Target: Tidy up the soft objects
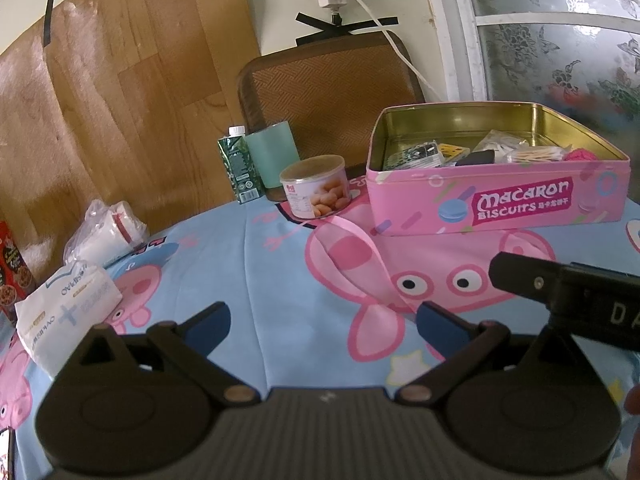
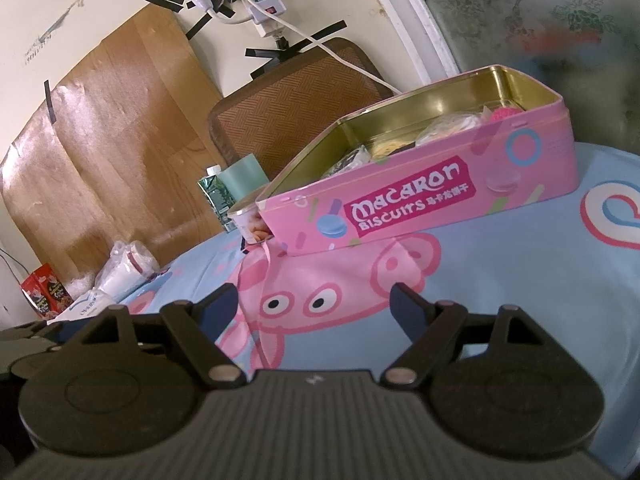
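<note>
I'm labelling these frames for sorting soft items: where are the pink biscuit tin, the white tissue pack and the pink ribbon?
pink biscuit tin (image 1: 500, 204), left wrist view, on its front wall.
white tissue pack (image 1: 68, 304), left wrist view, on its top face.
pink ribbon (image 1: 352, 256), left wrist view, mid-strip on the cloth.

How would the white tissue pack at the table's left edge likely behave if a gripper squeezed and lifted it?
The tissue pack looks puffy and creased, so it would probably compress and sag. Its plastic wrap may be slippery. It seems light.

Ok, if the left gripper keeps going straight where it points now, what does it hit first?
Most likely the tablecloth: the open left gripper tilts down at bare cloth. Nothing stands between its fingers. The round snack can is further on, though depth is hard to judge.
</note>
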`<state>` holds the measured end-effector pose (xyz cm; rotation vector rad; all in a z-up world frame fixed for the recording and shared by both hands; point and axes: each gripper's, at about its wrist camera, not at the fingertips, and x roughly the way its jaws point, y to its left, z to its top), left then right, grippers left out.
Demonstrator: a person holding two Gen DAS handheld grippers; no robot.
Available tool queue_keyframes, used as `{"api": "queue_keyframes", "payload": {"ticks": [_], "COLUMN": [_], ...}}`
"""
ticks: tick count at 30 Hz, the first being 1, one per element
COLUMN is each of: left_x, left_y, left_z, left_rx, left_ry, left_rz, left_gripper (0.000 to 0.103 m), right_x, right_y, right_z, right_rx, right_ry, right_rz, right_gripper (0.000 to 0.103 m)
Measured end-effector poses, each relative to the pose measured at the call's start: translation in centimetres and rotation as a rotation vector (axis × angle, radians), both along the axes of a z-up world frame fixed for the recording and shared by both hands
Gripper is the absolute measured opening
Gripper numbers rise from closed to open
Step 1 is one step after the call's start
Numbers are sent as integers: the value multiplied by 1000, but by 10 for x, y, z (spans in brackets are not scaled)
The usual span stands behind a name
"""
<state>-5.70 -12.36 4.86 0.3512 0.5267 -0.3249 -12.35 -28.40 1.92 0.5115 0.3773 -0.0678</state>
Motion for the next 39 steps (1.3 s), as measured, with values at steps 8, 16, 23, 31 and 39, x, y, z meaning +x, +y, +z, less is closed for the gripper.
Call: {"api": "queue_keyframes", "payload": {"ticks": [8, 16, 23, 31, 39], "left_x": [0, 1, 1, 2, 3], "left_y": [-1, 0, 1, 3, 4], "left_z": [0, 0, 0, 0, 0], "left_rx": [0, -8, -20, -28, -40], "left_ry": [4, 23, 41, 58, 71], "left_rz": [-6, -21, -28, -27, -28], "left_gripper": [103, 103, 103, 103, 103], "right_x": [0, 0, -1, -2, -2], "right_y": [0, 0, -1, -2, 0], "right_z": [0, 0, 2, 2, 2], "right_rx": [1, 0, 4, 5, 5], "right_ry": [0, 0, -3, -2, -1], "right_rz": [0, 1, -6, -4, -6], "right_gripper": [85, 85, 85, 85, 86]}}
